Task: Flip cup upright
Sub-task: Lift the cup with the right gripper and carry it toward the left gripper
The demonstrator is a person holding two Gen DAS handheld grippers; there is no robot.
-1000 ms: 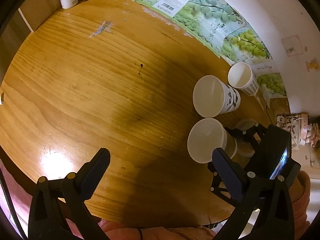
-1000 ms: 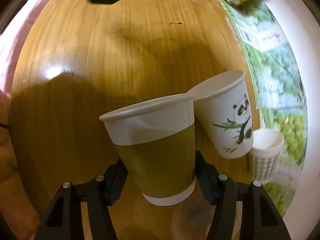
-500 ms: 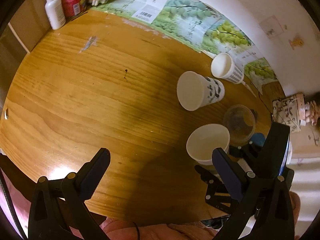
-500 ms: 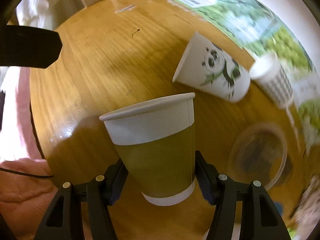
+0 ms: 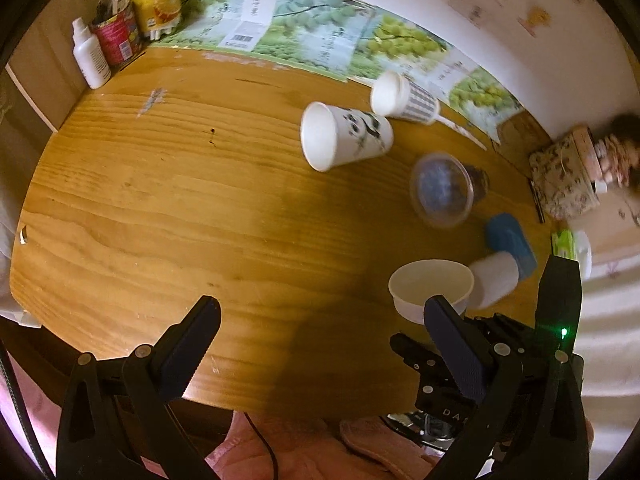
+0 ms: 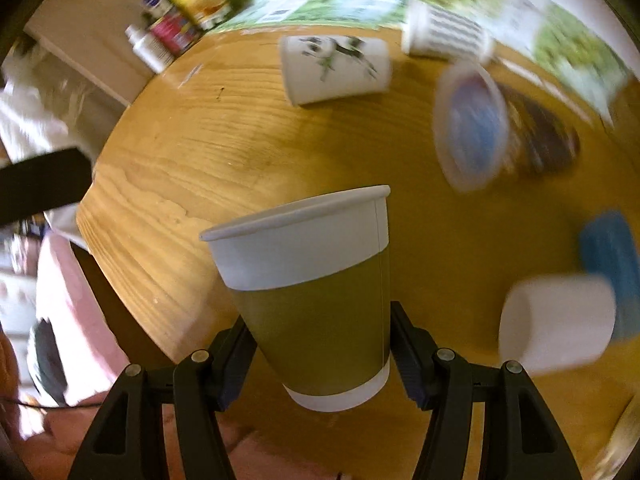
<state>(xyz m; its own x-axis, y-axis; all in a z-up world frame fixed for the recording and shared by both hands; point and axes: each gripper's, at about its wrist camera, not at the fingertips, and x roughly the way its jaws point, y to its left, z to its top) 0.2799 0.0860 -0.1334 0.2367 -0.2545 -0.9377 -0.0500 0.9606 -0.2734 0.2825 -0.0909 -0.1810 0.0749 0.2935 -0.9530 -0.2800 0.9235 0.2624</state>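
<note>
In the left wrist view: a round wooden table [image 5: 160,200] near whose right-hand edge stands an olive-green and white paper cup [image 5: 431,289], mouth up and empty as far as its interior shows. The left gripper [image 5: 320,320] hangs over the near table edge with jaws wide apart and nothing between them. Lying on their sides farther back:
- a white paper cup with a panda print [image 5: 346,136], empty mouth towards the camera;
- a white paper cup with a grey check pattern [image 5: 404,98], likewise empty;
- a clear plastic cup [image 5: 442,189], contents not discernible;
- a blue and white cup [image 5: 502,270], just beside the green one.

A white bottle and coloured cartons [image 5: 120,40] stand at the far left (not part of the task).

In the right wrist view: the right gripper [image 6: 320,352] has its jaws closed against the lower olive-green band of the cup [image 6: 316,292], which sits mouth uppermost and roughly vertical, slightly tilted. Whether its base rests on the table or rides just above cannot be told; the frame is blurred.

Progress: the turning-upright appears essentially done. Remaining, as judged: settle the cup on the table and open the jaws. The other four cups lie untouched.
</note>
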